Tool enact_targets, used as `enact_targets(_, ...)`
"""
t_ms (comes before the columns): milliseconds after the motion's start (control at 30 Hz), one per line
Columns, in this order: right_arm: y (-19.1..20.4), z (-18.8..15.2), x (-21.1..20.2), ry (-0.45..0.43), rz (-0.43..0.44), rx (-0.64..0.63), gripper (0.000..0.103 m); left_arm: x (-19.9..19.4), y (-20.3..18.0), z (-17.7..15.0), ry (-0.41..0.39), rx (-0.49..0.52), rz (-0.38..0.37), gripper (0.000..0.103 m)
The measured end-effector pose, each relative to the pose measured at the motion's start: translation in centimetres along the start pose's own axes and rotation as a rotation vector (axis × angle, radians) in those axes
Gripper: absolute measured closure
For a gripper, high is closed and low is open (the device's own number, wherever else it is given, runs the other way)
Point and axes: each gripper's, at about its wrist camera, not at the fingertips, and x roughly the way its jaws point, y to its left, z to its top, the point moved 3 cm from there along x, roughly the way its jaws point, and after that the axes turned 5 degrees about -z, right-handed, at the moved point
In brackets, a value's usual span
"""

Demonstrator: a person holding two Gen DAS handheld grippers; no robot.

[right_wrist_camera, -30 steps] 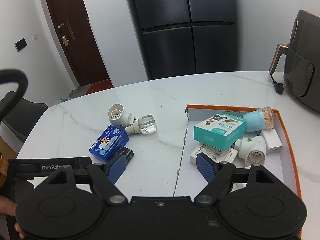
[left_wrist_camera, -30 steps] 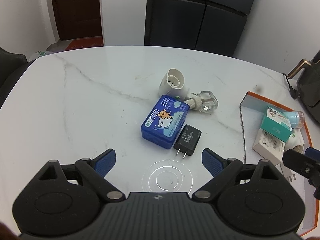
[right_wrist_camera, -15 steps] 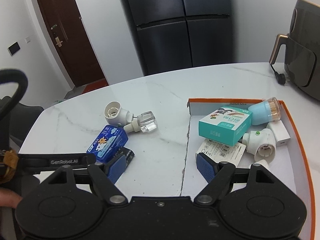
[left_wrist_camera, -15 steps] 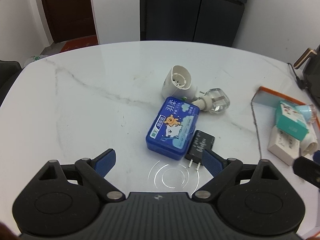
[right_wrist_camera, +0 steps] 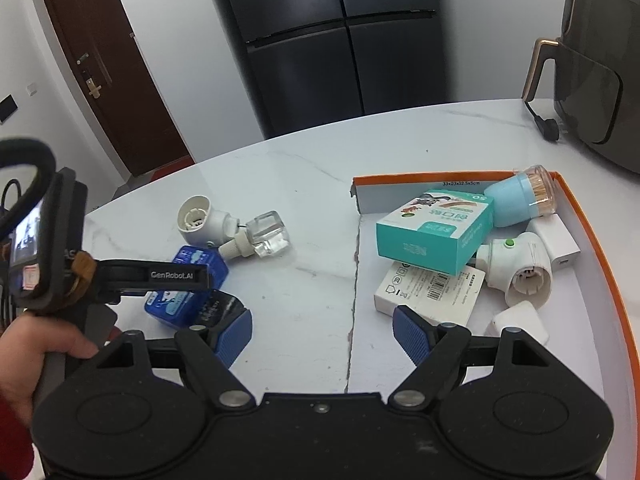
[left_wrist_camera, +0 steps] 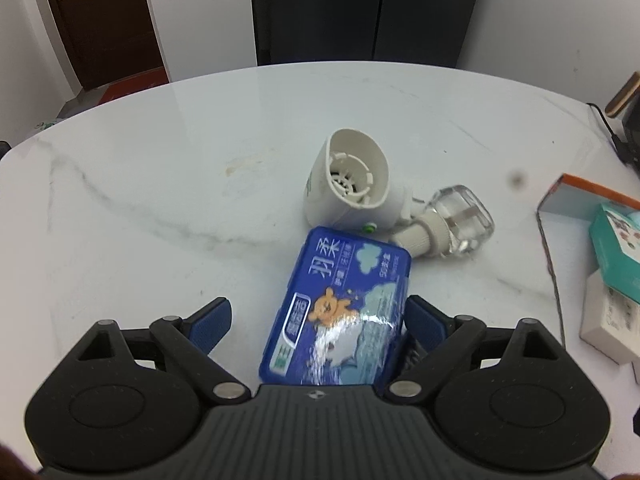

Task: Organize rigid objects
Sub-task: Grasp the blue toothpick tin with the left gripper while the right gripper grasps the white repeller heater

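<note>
A blue plastic box with a bear picture [left_wrist_camera: 344,308] lies on the white marble table, between the open fingers of my left gripper [left_wrist_camera: 318,322]; the right finger is close to its edge. It also shows in the right wrist view [right_wrist_camera: 188,292], partly behind the left gripper. A black charger [right_wrist_camera: 218,308] lies beside it. A white plug-in device [left_wrist_camera: 352,184] and a clear bottle [left_wrist_camera: 456,224] lie just beyond. My right gripper [right_wrist_camera: 322,334] is open and empty by the orange-rimmed tray [right_wrist_camera: 600,248].
The tray holds a teal box [right_wrist_camera: 434,232], a blue toothpick jar [right_wrist_camera: 520,196], a white plug-in device [right_wrist_camera: 520,264], white adapters and a flat white box [right_wrist_camera: 428,292]. A dark air fryer [right_wrist_camera: 596,72] stands at the back right. A black fridge stands behind the table.
My left gripper has moved forward and down so the blue box now sits between its open fingers. My right gripper has shifted slightly; the tray looks nearer.
</note>
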Motion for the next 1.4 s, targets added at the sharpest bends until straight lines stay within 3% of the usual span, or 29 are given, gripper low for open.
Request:
enact_targets(133,0.2,0.1,0.8,0.005,0.000,-0.002,0.011,0.8,0.7,-0.5,0.000,0.023,0.014,0.015)
enact_targets(200,0.5,0.3,1.2,0.006,0.005,-0.013,0.011,0.5,0.8,-0.7,-0.025,0.052,0.015,0.032)
enact_targets(267,1.3,0.6,1.8,0.003,0.019,-0.043,0.011,0.0,1.3,-1.1,-0.035,0.051,0.008,0.039)
enact_targets(433,4.0,2.1,3.6,-0.018,0.092,-0.162,0.011,-1.7,4.1,-2.7,-0.045,-0.018,-0.007,0.040)
enact_targets(700,11.1,5.2,8.4,-0.069,0.245,-0.537,0.010,-6.2,7.5,-6.0,-0.083,-0.092,0.009,0.040)
enact_targets(867,14.2,6.1,12.4,-0.069,0.262,-0.716,0.010,-7.8,9.2,-6.2,-0.093,-0.131,0.007,0.040)
enact_targets(1033,15.8,5.7,15.6,-0.061,0.217,-0.840,0.011,-7.7,9.2,-6.2,-0.094,-0.150,-0.008,0.040)
enact_targets(1167,16.4,5.5,17.5,-0.026,0.233,-0.848,0.013,-7.0,9.3,-6.1,-0.091,-0.173,-0.016,0.040)
enact_targets(1233,16.3,5.7,17.9,-0.003,0.275,-0.799,0.018,-7.0,9.3,-6.0,-0.094,-0.183,-0.025,0.040)
enact_targets(1300,15.9,6.2,18.2,0.037,0.314,-0.715,0.029,-7.4,9.4,-5.9,-0.099,-0.187,-0.023,0.040)
enact_targets(1400,15.6,5.9,17.6,0.065,0.327,-0.657,0.029,-7.3,9.5,-6.0,-0.103,-0.198,-0.019,0.040)
